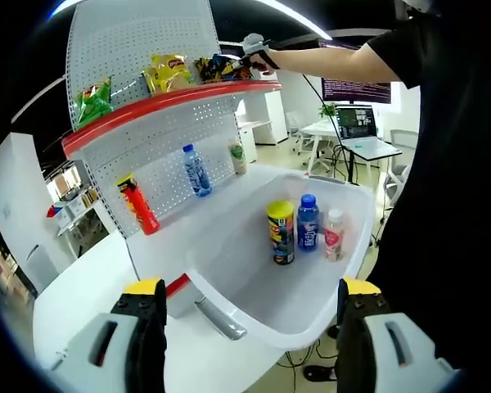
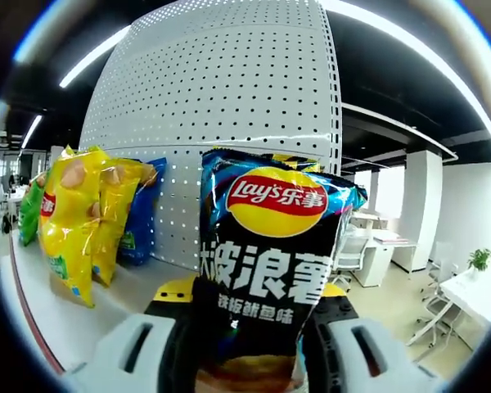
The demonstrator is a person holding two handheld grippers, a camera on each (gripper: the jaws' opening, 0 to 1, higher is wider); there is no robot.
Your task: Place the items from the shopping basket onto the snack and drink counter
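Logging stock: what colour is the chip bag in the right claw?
Black chip bag, red-and-yellow logo; clearest in the right gripper view.

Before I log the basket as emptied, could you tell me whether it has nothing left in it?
No, the white shopping basket holds a yellow-lidded snack can, a blue bottle and a small pink-labelled bottle standing upright.

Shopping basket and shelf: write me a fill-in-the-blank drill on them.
1. The white basket holds a can and ___ bottles.
2. The right gripper is shut on a bag of ___.
3. The red can stands on the ___ shelf.

Missing words: two; chips; lower
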